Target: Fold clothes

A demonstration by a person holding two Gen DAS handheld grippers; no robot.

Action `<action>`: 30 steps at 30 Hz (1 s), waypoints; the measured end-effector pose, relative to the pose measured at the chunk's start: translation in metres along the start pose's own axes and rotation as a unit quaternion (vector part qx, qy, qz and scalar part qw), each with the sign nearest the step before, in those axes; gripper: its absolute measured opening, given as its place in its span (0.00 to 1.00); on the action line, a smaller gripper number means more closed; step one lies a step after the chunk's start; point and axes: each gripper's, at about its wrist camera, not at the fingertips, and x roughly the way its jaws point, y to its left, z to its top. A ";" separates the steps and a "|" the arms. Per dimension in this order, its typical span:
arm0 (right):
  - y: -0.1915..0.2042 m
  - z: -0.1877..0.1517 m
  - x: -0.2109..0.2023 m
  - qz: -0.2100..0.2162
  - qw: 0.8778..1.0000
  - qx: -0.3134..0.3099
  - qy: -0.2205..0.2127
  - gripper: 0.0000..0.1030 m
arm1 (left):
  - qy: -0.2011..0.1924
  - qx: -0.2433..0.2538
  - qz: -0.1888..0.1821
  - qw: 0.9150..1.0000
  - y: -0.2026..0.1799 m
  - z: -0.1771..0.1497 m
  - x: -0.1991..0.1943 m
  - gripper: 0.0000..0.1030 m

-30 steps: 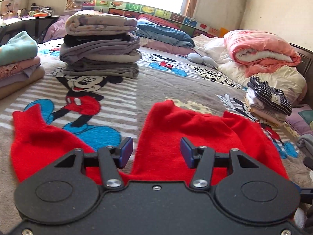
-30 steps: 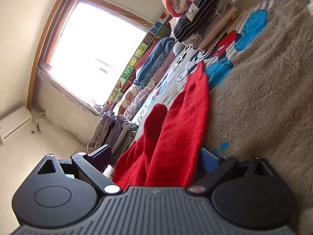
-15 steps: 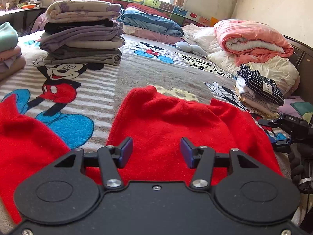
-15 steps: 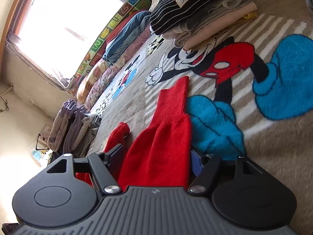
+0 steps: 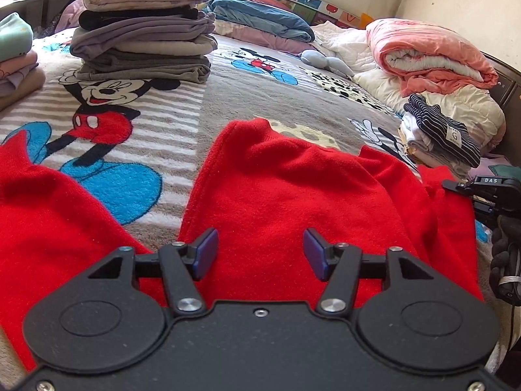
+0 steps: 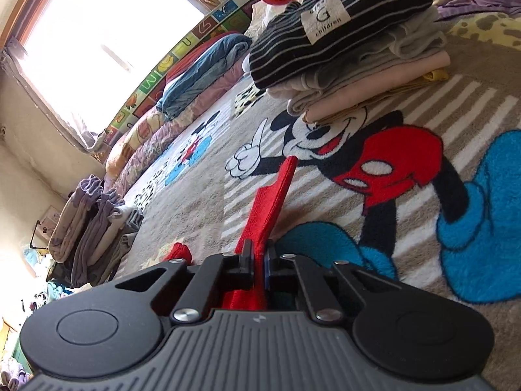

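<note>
A red knit garment (image 5: 293, 189) lies spread on the Mickey Mouse blanket (image 5: 182, 104), with a sleeve or leg out to the left (image 5: 42, 215). My left gripper (image 5: 260, 254) is open and hovers over the middle of the red cloth. My right gripper (image 6: 259, 260) is shut on the right edge of the red garment (image 6: 270, 202), whose cuff stretches ahead on the blanket (image 6: 325, 211). The right gripper also shows at the right edge of the left wrist view (image 5: 482, 189).
A tall stack of folded grey and lilac clothes (image 5: 143, 32) stands at the back left. A smaller stack topped by a striped dark piece (image 5: 439, 130) sits at the right, close to the right gripper (image 6: 342, 32). A pink quilt (image 5: 429, 55) and bedding lie behind.
My right gripper has closed on the red garment's edge. My left gripper has moved right and lower over the garment's middle and stays open.
</note>
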 end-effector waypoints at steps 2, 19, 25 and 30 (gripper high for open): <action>0.001 0.003 -0.014 0.000 1.000 -0.005 -0.016 0.07 | -0.001 -0.001 0.000 1.000 0.001 -0.001 -0.001 0.55; -0.091 -0.031 -0.147 -0.023 0.990 0.103 -0.098 0.07 | -0.037 0.043 -0.014 0.998 -0.023 -0.007 -0.026 0.55; -0.108 -0.046 -0.139 -0.051 0.991 0.107 -0.060 0.07 | -0.030 0.074 -0.050 0.996 -0.056 -0.020 -0.025 0.55; -0.107 -0.037 -0.136 -0.026 0.993 0.078 -0.081 0.07 | -0.015 0.130 -0.138 0.982 -0.107 -0.047 -0.033 0.55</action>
